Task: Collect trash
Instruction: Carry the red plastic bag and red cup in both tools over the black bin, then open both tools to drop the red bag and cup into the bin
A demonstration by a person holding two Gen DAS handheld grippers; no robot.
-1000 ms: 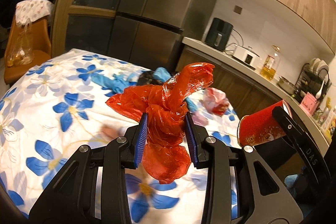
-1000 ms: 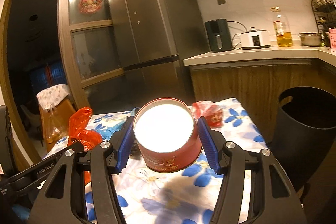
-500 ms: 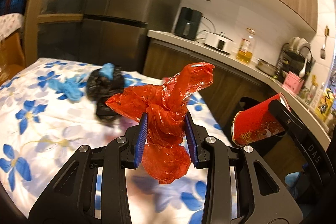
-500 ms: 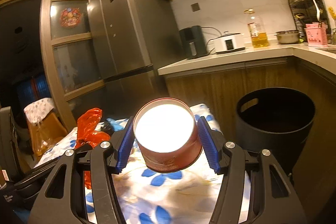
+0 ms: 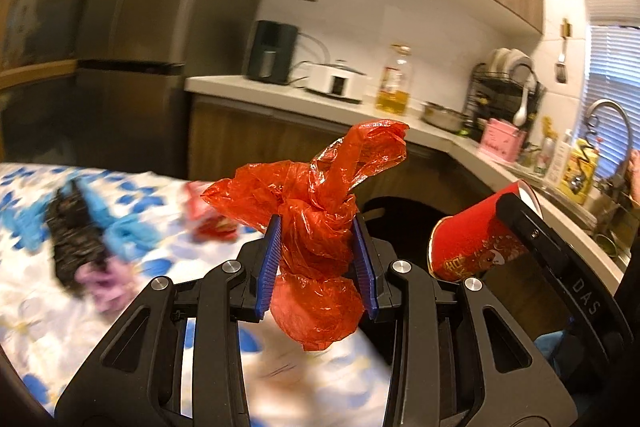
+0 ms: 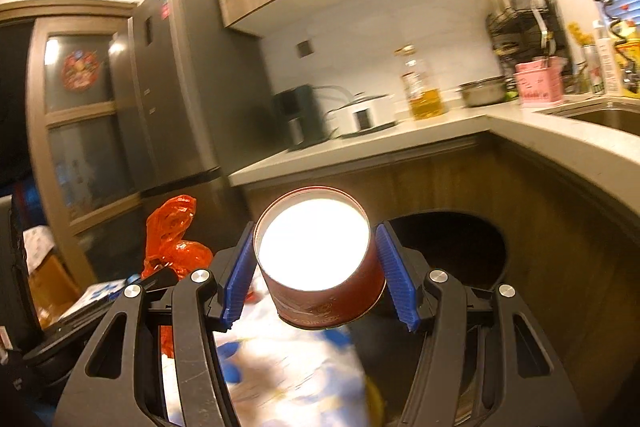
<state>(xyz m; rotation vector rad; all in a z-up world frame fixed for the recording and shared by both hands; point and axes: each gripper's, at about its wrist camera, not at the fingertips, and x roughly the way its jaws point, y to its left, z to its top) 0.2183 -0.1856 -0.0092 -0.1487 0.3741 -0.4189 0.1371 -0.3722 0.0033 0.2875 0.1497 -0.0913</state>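
My left gripper [image 5: 316, 259] is shut on a crumpled red plastic bag [image 5: 320, 211], which sticks up above the blue pads and hangs below them. My right gripper [image 6: 318, 267] is shut on a red paper cup [image 6: 320, 267], its white inside facing the camera. The same cup [image 5: 476, 231] shows at the right of the left wrist view, and the red bag [image 6: 172, 239] at the left of the right wrist view. A black trash bin [image 6: 452, 247] stands just behind the cup, below the counter. Its rim [image 5: 400, 211] peeks out behind the bag.
A table with a blue-flowered cloth [image 5: 36, 291] carries blue, black, pink and red scraps [image 5: 80, 235]. A wood-fronted counter [image 6: 520, 135] with appliances, an oil bottle, a dish rack and a sink wraps round the bin. A grey fridge [image 6: 188, 87] stands at the left.
Both grippers have swung right, away from the table and toward the counter corner. The black bin has come closer to the middle of both views. Both grips are unchanged.
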